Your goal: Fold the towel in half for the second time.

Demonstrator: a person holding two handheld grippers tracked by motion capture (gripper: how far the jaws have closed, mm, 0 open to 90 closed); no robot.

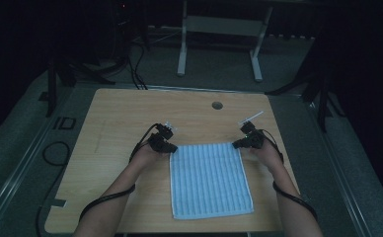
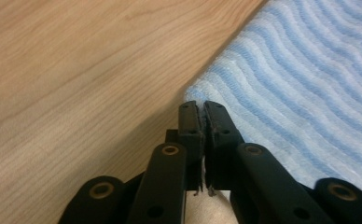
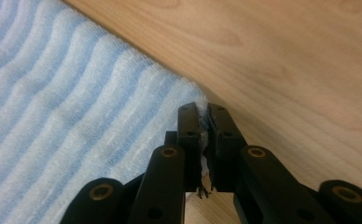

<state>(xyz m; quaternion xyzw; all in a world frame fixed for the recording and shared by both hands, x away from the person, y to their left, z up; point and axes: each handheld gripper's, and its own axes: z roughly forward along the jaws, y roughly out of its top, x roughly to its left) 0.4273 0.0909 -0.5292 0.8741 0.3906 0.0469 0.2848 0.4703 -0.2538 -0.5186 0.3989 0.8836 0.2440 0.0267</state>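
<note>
A light blue striped towel [image 1: 209, 180] lies flat on the wooden table [image 1: 120, 118]. My left gripper [image 1: 172, 147] sits at the towel's far left corner, jaws pinched together on the corner of the towel [image 2: 281, 79]. My right gripper [image 1: 237, 144] sits at the far right corner, jaws likewise pinched on that corner of the towel [image 3: 67, 107]. In each gripper view, a sliver of cloth shows between the closed black jaws. A person's forearms reach in from the near edge on both sides of the towel.
A round cable hole [image 1: 217, 105] lies in the table beyond the towel. Black cables [image 1: 105, 197] trail from both grippers over the near edge. A white desk frame [image 1: 219, 29] stands on the floor behind the table.
</note>
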